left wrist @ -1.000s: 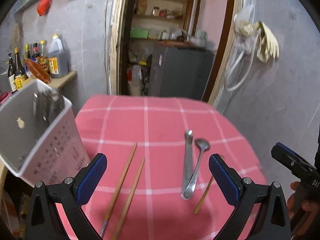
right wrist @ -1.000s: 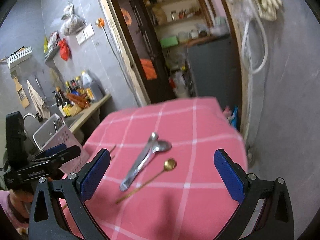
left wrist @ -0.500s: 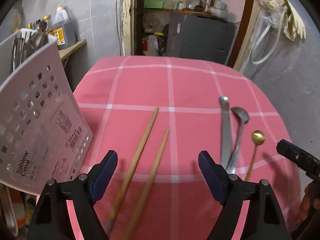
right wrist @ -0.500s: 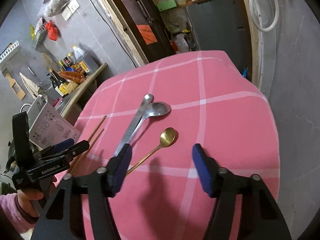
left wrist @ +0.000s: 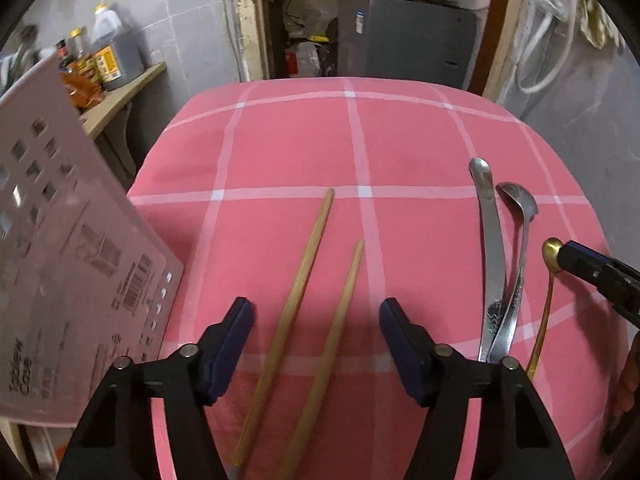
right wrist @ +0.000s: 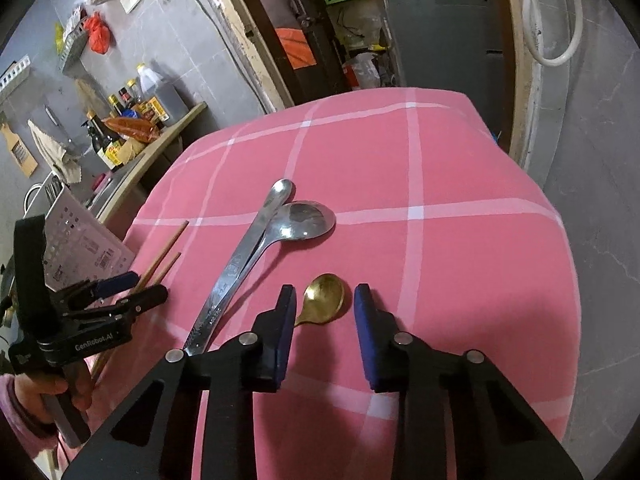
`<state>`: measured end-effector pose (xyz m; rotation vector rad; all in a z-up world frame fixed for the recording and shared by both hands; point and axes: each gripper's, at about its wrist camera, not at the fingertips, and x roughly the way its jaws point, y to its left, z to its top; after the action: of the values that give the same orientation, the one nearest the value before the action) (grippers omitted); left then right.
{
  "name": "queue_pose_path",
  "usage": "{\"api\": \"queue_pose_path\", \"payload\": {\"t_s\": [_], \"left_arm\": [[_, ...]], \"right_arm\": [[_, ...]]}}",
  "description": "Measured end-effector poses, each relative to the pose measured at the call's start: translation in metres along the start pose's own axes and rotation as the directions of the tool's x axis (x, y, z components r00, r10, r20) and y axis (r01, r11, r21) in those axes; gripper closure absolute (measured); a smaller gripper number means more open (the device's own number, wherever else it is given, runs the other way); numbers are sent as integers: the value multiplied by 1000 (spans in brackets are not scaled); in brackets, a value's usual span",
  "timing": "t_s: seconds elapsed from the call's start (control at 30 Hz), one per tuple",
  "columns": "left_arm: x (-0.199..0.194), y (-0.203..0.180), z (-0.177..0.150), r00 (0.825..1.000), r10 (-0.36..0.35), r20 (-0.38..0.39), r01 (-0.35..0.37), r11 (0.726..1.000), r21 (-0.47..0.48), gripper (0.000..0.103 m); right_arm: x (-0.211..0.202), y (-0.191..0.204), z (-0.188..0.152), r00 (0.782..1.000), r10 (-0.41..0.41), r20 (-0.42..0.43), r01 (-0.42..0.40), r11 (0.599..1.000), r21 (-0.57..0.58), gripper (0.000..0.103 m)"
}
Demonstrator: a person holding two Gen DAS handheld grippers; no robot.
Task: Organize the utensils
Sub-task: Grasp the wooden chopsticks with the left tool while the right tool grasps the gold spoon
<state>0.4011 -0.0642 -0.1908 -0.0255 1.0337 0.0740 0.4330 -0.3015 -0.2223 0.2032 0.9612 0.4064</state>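
The left hand-held gripper (left wrist: 316, 316) is spread wide around two chopsticks (left wrist: 308, 264). The right hand-held gripper (right wrist: 325, 300) is spread around the gold spoon (right wrist: 324, 298).

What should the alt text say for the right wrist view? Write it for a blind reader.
The right gripper, open, frames the bowl of a small gold spoon lying on a pink checked tablecloth. Two steel spoons lie crossed further left, beyond them two wooden chopsticks and the hand-held left gripper.
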Motion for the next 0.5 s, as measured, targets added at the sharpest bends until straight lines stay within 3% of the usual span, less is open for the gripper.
{"api": "queue_pose_path", "payload": {"t_s": [0.2, 0.27, 0.37, 0.5], "left_arm": [[1, -8, 9, 999, -12, -45, 13, 1000, 17, 60], [0, -11, 11, 998, -23, -60, 24, 999, 21, 75], [-1, -17, 13, 996, -31, -80, 35, 999, 42, 87], [-2, -19, 14, 993, -38, -111, 44, 997, 60, 88]], "right_arm": [[6, 0, 1, 1000, 10, -24, -10, 1000, 0, 89], [6, -2, 0, 1000, 12, -27, -12, 1000, 10, 96], [5, -4, -1, 999, 26, -27, -25, 999, 36, 97], [3, -4, -4, 999, 38, -27, -36, 997, 61, 98]]}}
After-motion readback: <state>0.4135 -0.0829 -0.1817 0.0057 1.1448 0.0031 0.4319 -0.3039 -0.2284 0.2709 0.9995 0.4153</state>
